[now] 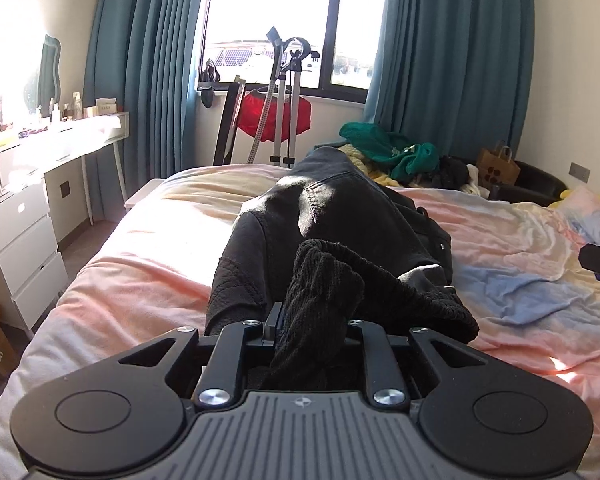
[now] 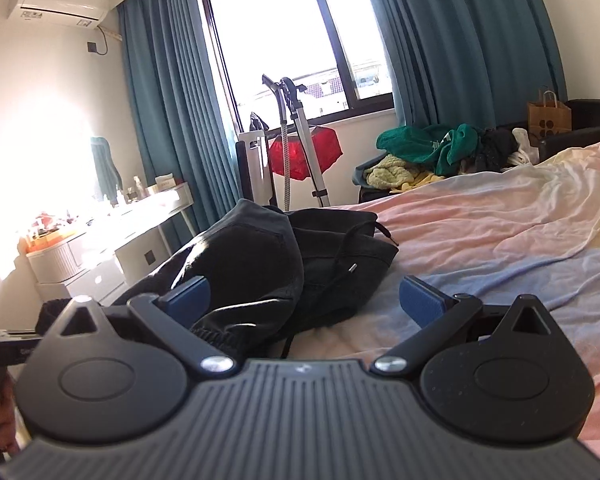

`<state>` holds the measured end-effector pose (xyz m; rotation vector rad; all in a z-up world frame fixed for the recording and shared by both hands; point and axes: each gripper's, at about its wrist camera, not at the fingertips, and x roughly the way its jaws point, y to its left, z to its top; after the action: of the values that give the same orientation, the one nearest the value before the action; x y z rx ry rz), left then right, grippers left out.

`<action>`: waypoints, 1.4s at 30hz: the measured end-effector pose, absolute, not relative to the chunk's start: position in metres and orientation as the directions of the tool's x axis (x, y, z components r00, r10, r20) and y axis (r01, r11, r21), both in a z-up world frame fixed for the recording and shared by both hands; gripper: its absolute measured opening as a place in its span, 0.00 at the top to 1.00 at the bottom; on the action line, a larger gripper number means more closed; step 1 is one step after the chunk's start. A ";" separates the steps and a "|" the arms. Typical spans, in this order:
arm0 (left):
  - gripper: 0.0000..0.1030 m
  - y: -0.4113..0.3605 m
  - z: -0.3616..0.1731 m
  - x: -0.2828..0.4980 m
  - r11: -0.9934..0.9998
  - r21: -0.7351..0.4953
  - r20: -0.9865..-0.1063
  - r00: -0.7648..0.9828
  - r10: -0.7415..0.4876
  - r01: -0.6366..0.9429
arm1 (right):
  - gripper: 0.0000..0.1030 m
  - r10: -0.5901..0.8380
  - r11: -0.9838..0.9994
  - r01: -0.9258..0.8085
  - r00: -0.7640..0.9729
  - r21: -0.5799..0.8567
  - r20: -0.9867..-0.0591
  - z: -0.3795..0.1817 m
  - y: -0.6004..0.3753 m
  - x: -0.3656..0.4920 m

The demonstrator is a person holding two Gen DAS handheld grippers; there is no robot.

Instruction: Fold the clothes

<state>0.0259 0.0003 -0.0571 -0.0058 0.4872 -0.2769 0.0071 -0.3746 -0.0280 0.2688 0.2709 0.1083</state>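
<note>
A black hooded garment [image 1: 340, 208] lies crumpled on the pastel bed sheet [image 1: 140, 264]. My left gripper [image 1: 312, 328] is shut on its ribbed knit hem [image 1: 324, 280], which bunches up between the fingers and hides the pads. In the right wrist view the same garment [image 2: 260, 256] lies just ahead, with a drawstring [image 2: 340, 268] trailing over it. My right gripper [image 2: 304, 300] is open, blue pads [image 2: 416, 300] wide apart, low over the sheet at the garment's near edge. The left pad is against the cloth.
A pile of green, yellow and dark clothes [image 1: 396, 152] sits beyond the bed's far right corner, beside a paper bag [image 1: 496, 168]. A white dressing table with drawers [image 1: 24, 216] stands left of the bed. A stand and red cloth [image 1: 276, 116] are by the window.
</note>
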 end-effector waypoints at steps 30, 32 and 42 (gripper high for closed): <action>0.22 -0.009 -0.025 -0.033 0.984 -0.071 -0.420 0.890 -0.179 0.164 | 0.21 0.373 0.899 -0.227 0.846 0.375 -0.382 -0.053 -0.338 0.031; 0.22 -0.011 -0.027 -0.030 0.988 -0.048 -0.433 0.888 -0.154 0.148 | 0.25 0.363 0.911 -0.211 0.817 0.354 -0.447 -0.061 -0.331 0.040; 0.22 -0.010 -0.032 -0.029 0.989 -0.039 -0.420 0.895 -0.148 0.145 | 0.46 0.326 0.921 -0.168 0.826 0.351 -0.459 -0.095 -0.311 0.083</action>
<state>-0.0291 -0.0099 -0.0322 -0.0063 0.4363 -0.1517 0.0830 -0.3110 -0.0950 0.3049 0.5380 0.2667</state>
